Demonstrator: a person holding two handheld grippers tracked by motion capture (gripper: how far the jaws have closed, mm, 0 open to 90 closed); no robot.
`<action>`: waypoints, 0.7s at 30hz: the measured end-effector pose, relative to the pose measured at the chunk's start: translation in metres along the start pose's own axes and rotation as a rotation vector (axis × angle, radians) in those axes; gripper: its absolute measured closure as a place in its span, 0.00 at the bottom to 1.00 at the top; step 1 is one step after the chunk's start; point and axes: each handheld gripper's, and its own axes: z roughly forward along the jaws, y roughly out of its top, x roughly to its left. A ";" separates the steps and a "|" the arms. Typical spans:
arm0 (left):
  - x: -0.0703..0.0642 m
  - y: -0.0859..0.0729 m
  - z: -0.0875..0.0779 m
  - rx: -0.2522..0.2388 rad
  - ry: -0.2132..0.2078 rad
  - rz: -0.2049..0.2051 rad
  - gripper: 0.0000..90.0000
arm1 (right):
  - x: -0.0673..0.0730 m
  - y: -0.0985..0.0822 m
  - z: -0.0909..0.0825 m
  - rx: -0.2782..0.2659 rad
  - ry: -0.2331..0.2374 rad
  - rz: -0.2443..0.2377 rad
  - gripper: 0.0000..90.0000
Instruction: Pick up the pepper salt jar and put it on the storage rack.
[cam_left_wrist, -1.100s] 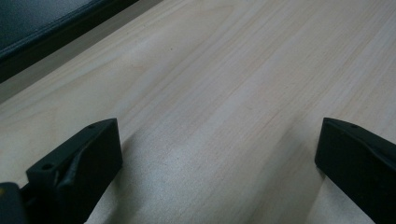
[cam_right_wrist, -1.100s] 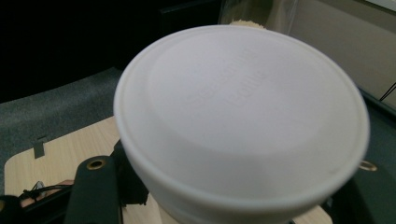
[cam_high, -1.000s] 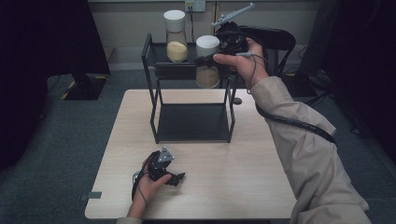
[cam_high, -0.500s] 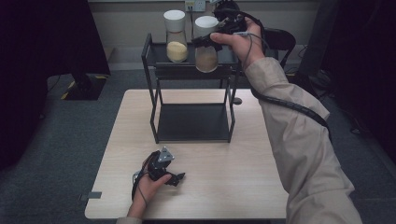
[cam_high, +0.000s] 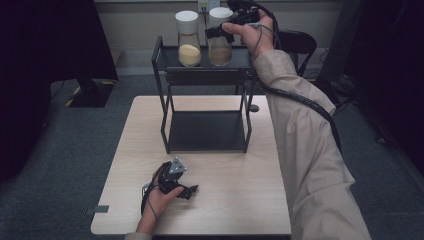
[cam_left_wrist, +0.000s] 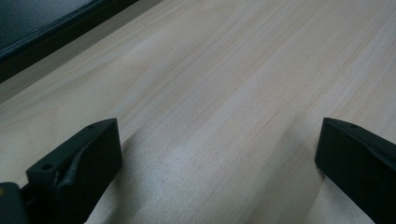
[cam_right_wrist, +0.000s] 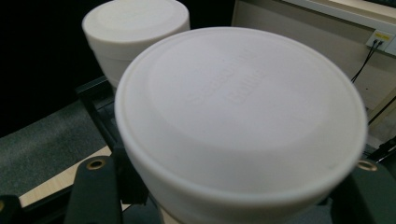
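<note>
Right gripper (cam_high: 216, 31) clamped on the white lid of a tall jar (cam_high: 219, 47), jaws pressing at both sides of the cap as seen in the right gripper view. Jar with brownish powder inside, long axis upright, standing on or just above the top shelf of the black rack (cam_high: 161, 55); cannot tell if its base already touches the shelf. Seen from the high view, at about 12 o'clock of the table (cam_high: 125, 165), far side. Just beside it at 9 o'clock, a second jar (cam_high: 188, 40) with yellowish content, also upright, near but apart, its lid (cam_right_wrist: 135, 28) visible behind in the right gripper view.

Key relation for the next move, as a judgement: jar hanging directly under the jaws, axis vertical, so probably only a straight lowering and then letting go, with care not to push toward 9 o'clock against the neighbour.

Left gripper (cam_high: 185, 191) resting on the table at about 6 o'clock, jaws spread wide with nothing between them, only bare wood under them in the left gripper view. Well apart from the rack; right hand (cam_high: 252, 35) much nearer to the jar
</note>
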 end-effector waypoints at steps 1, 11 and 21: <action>0.000 0.000 0.000 0.000 0.000 0.000 0.00 | -0.001 0.000 0.002 0.003 -0.004 0.002 0.39; 0.000 0.000 0.000 0.000 0.000 0.000 0.00 | -0.008 -0.002 0.019 0.011 -0.033 0.027 0.39; 0.000 0.000 0.000 0.001 0.000 0.000 0.00 | -0.008 -0.006 0.021 -0.006 -0.036 0.024 0.39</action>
